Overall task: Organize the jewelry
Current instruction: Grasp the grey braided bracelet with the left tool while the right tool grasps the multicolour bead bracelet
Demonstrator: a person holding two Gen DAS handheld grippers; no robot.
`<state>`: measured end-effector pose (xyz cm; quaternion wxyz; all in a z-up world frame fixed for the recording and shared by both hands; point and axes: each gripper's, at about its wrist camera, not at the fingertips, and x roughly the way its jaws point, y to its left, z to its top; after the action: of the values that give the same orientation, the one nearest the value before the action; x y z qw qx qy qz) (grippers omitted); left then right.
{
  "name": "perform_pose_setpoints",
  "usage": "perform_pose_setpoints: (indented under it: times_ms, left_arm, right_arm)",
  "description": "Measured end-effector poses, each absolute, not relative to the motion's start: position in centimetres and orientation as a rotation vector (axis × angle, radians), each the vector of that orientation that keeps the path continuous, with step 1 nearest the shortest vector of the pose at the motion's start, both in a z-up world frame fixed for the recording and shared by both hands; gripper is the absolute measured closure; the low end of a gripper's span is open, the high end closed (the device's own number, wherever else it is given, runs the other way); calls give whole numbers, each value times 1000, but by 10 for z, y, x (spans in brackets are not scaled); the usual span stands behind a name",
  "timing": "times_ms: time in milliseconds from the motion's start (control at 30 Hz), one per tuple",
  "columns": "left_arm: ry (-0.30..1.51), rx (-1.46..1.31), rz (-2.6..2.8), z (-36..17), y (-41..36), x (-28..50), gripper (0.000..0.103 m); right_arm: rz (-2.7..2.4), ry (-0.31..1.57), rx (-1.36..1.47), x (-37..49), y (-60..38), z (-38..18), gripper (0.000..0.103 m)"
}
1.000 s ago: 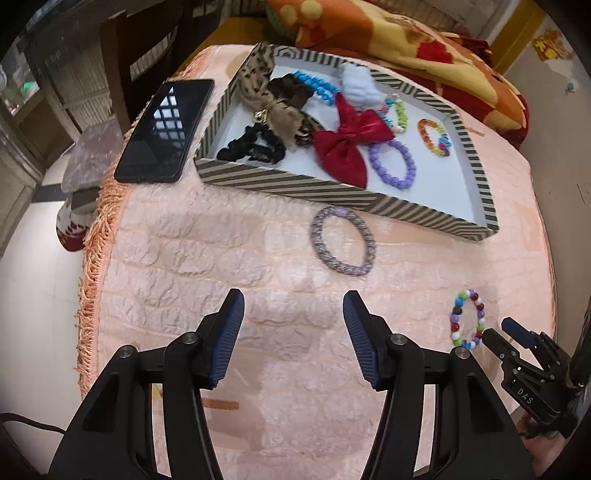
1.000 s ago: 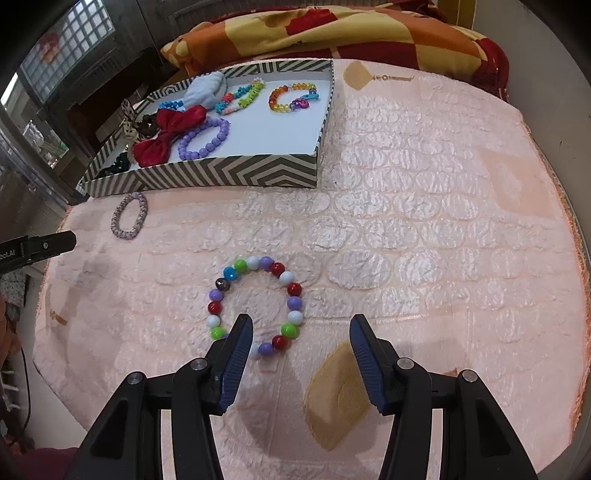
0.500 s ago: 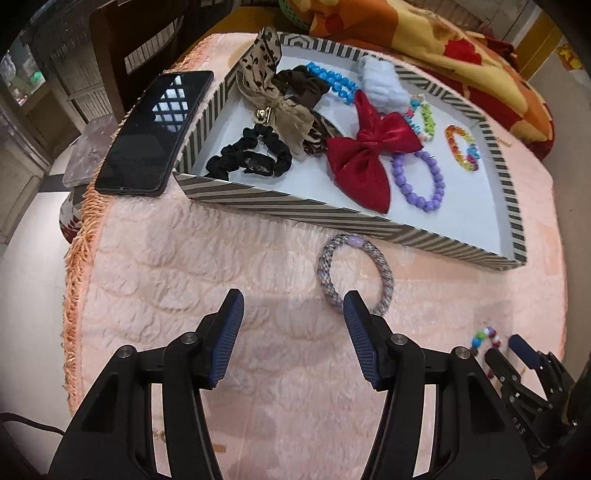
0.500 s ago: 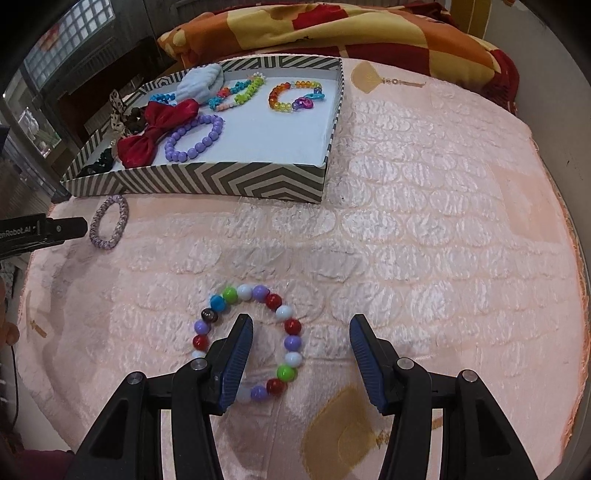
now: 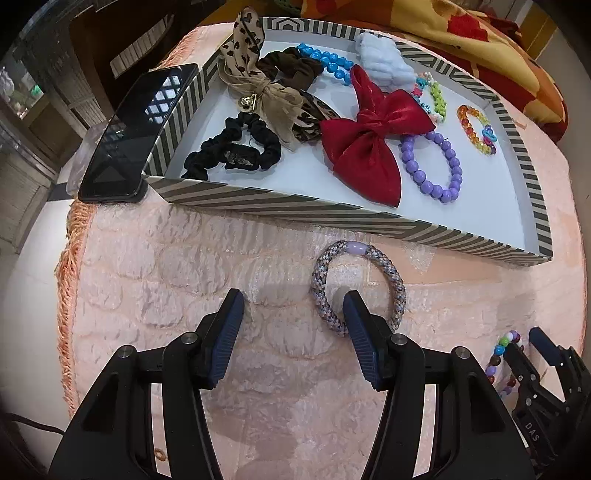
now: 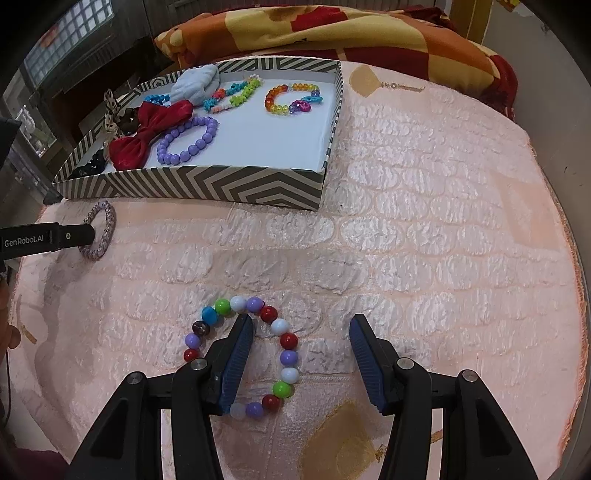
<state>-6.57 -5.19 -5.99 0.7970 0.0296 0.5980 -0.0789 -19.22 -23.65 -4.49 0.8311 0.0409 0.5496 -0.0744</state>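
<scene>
A grey-purple braided bracelet (image 5: 396, 281) lies on the pink bedspread just in front of the striped tray (image 5: 295, 201). My left gripper (image 5: 293, 326) hangs open low over it; its right finger (image 5: 360, 334) covers the ring's near edge, and the ring's left side lies between the fingers. A bracelet of many-coloured beads (image 6: 289, 341) lies nearer the front. My right gripper (image 6: 301, 345) is open over it, the left finger (image 6: 238, 356) inside the ring and the ring's right side between the fingers. Neither bracelet is pinched.
The tray (image 6: 207, 184) holds a red bow (image 5: 369, 147), a purple bead bracelet (image 5: 432, 166), a black scrunchie (image 5: 236, 147) and several other pieces. A black phone (image 5: 140, 136) lies against its left wall. An orange blanket (image 6: 332, 29) lies behind.
My left gripper moved toward the tray and lower, bringing the braided bracelet up to its right fingertip. My right gripper sank over the bead bracelet, so its left finger now stands inside the ring.
</scene>
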Motion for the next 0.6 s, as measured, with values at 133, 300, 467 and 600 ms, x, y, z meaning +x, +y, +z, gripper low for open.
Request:
perform_pose_setpoints:
  times_ms: [133, 300, 467, 600]
  left_arm:
    - [1278, 81, -161, -61, -55, -66, 47]
    - [1274, 94, -150, -62, -58, -65, 47]
    - [1270, 96, -147, -61, -60, -68, 47]
    - [1249, 105, -172, -59, -61, -71, 75]
  right_arm:
    - [-151, 1164, 88, -194, -238, -44, 51]
    - [-139, 1160, 71, -197, -236, -44, 58]
    - [-100, 1160, 37, -200, -228, -42, 80]
    - [-71, 1162, 5, -201, -219, -41, 94]
